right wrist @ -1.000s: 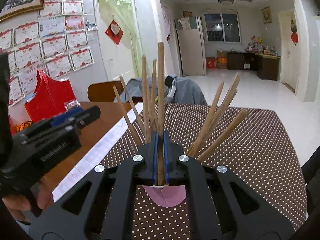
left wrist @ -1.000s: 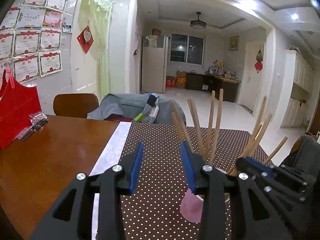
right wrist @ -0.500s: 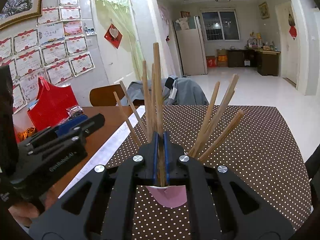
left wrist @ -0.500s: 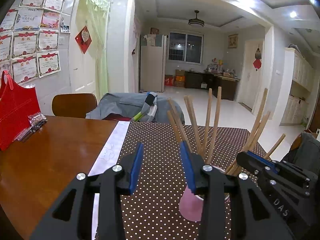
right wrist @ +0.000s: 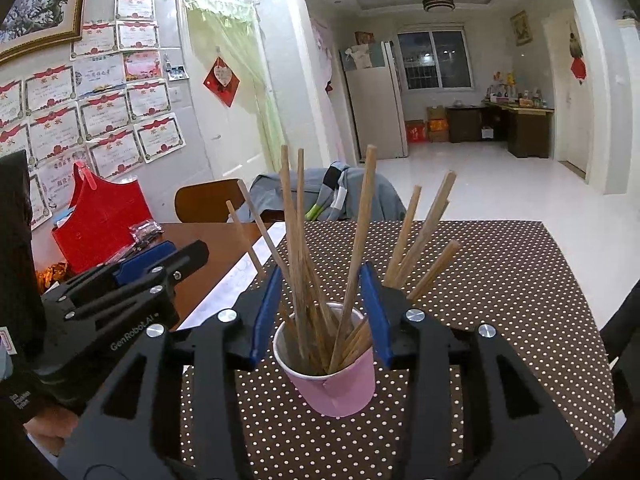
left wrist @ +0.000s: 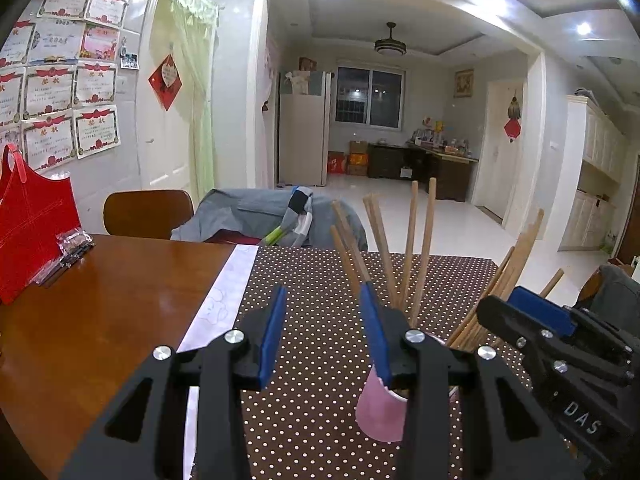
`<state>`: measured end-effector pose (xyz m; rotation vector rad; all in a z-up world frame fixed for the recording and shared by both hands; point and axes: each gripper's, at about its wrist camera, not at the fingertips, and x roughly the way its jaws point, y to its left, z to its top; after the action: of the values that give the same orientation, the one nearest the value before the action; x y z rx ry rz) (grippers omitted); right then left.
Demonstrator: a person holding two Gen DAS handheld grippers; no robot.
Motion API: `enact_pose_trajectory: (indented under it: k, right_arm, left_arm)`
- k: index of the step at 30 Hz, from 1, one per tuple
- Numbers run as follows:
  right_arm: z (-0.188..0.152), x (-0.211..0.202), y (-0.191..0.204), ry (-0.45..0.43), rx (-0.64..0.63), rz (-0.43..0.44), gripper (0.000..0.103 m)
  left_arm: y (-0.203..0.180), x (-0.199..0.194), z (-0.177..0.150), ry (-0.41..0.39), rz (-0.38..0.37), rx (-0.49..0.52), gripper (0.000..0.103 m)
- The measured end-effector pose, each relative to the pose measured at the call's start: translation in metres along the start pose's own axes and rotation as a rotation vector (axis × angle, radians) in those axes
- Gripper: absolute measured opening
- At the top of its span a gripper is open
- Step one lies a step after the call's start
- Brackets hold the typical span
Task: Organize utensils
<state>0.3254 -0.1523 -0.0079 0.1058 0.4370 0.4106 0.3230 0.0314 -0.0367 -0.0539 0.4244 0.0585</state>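
With chopsticks [right wrist: 298, 264] standing in the cup [right wrist: 332, 380] between the spread right tongs [right wrist: 322, 312], little seems left; left tongs [left wrist: 324, 332] gape, empty.

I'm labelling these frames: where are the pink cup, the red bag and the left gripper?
pink cup [right wrist: 336, 390]: right wrist view, front wall.
red bag [left wrist: 34, 236]: left wrist view, front face.
left gripper [left wrist: 324, 332]: left wrist view, between fingertips.

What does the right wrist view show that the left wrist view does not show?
Only the right wrist view shows the inside of the pink cup, seen between the open right gripper, and a framed picture. Only the left wrist view shows white cabinets. Both show the chopsticks, the dotted cloth and the red bag.
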Motion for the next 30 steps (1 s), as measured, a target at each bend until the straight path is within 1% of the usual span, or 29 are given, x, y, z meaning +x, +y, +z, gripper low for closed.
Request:
enact_pose_trajectory:
  k: [4,7,9,12,15,17,19,20,23,25,29,30]
  right_arm:
    - [0.003,-0.010,-0.001,-0.014,-0.006,-0.027,0.044]
    - [0.004,-0.020,-0.005,-0.026,-0.002,-0.046,0.045]
    - [0.004,-0.029,-0.007,-0.037,0.006,-0.056,0.046]
    - [0.002,-0.044,-0.011,-0.046,0.025,-0.071,0.047]
    - [-0.002,-0.064,-0.008,-0.063,0.034,-0.078,0.048]
    - [-0.007,-0.080,-0.002,-0.083,0.028,-0.083,0.052]
    - [-0.012,-0.093,0.004,-0.099,0.018,-0.099,0.053]
    - [-0.015,-0.100,0.007,-0.107,0.016,-0.105,0.053]
    - [-0.021,-0.121,0.014,-0.129,0.010,-0.127,0.055]
    - [-0.025,-0.134,0.019,-0.147,0.000,-0.144,0.061]
    - [-0.033,-0.161,0.030,-0.175,-0.028,-0.176,0.065]
    - [-0.035,-0.167,0.032,-0.180,-0.030,-0.182,0.067]
  left_arm:
    - [-0.001,-0.008,0.002,-0.010,-0.004,0.001,0.038]
    - [-0.003,-0.021,0.003,-0.032,-0.017,-0.004,0.038]
    - [-0.005,-0.030,0.001,-0.041,-0.015,0.011,0.038]
    - [-0.006,-0.042,-0.002,-0.040,-0.019,0.027,0.038]
    - [-0.005,-0.059,-0.005,-0.047,-0.028,0.021,0.038]
    - [-0.007,-0.074,-0.007,-0.059,-0.038,0.028,0.038]
    - [-0.009,-0.090,-0.009,-0.079,-0.039,0.042,0.045]
    - [-0.010,-0.097,-0.010,-0.086,-0.040,0.049,0.053]
    - [-0.013,-0.122,-0.014,-0.110,-0.047,0.075,0.054]
    - [-0.013,-0.137,-0.018,-0.124,-0.041,0.082,0.054]
    - [-0.009,-0.166,-0.024,-0.150,-0.046,0.073,0.054]
    - [-0.008,-0.173,-0.026,-0.158,-0.050,0.069,0.054]
